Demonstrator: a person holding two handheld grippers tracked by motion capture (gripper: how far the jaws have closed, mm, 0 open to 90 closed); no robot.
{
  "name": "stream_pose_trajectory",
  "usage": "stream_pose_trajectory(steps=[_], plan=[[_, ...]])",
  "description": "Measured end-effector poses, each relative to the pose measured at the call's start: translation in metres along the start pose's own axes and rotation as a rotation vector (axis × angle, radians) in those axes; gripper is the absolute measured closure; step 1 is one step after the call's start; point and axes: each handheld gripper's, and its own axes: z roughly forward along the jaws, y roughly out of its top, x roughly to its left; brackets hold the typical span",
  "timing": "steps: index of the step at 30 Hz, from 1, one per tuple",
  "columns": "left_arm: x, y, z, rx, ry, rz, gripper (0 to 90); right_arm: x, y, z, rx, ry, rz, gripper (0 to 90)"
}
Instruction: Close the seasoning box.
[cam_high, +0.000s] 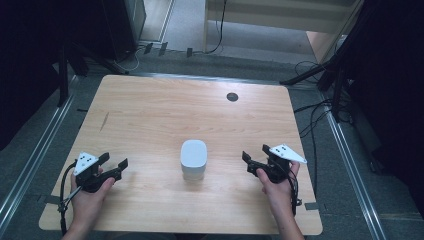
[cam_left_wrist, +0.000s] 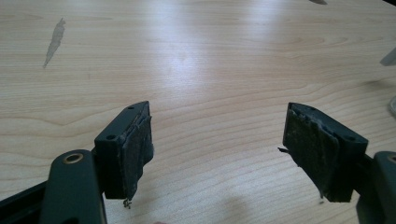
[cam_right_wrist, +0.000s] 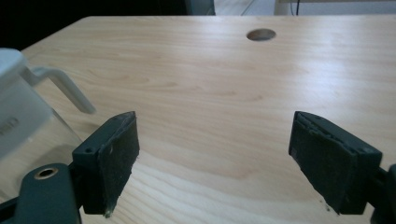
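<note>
A white lidded container (cam_high: 193, 159) stands on the wooden table (cam_high: 165, 115), near the front middle. In the right gripper view the container (cam_right_wrist: 21, 105) looks clear-walled, with a white lid and a thin handle sticking out. My left gripper (cam_high: 113, 162) hovers open to the container's left, held by a hand. My right gripper (cam_high: 255, 157) is open on the container's right, a short gap away. The left gripper (cam_left_wrist: 217, 144) has bare wood between its worn pads. Nothing sits between the jaws of the right gripper (cam_right_wrist: 212, 158) either.
A round cable hole (cam_high: 232, 97) sits near the table's far edge, and the same hole (cam_right_wrist: 261, 34) lies ahead in the right gripper view. A dark streak (cam_high: 104, 121) marks the wood at left. Metal rails, stands and cables surround the table on the floor.
</note>
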Motion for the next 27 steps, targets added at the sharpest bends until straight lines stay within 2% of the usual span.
stream_pose_trajectory(steps=[2, 14, 17, 21, 27], plan=[[0.0, 0.0, 0.0, -0.001, 0.001, 0.001, 24.2, -0.01, -0.011, -0.007, 0.014, -0.022, 0.005, 16.7], [0.0, 0.0, 0.0, -0.001, 0.002, 0.001, 24.3, -0.042, -0.039, -0.029, 0.044, -0.085, 0.024, 16.9], [0.0, 0.0, 0.0, 0.001, 0.001, 0.002, 24.3, -0.053, -0.049, -0.037, 0.07, -0.108, 0.036, 17.0], [0.0, 0.0, -0.001, -0.003, -0.001, 0.003, 24.3, -0.06, -0.054, -0.043, 0.079, -0.119, 0.047, 17.0], [-0.001, 0.0, -0.001, -0.002, 0.0, 0.007, 24.3, -0.069, -0.06, -0.055, 0.077, -0.145, 0.035, 17.1]])
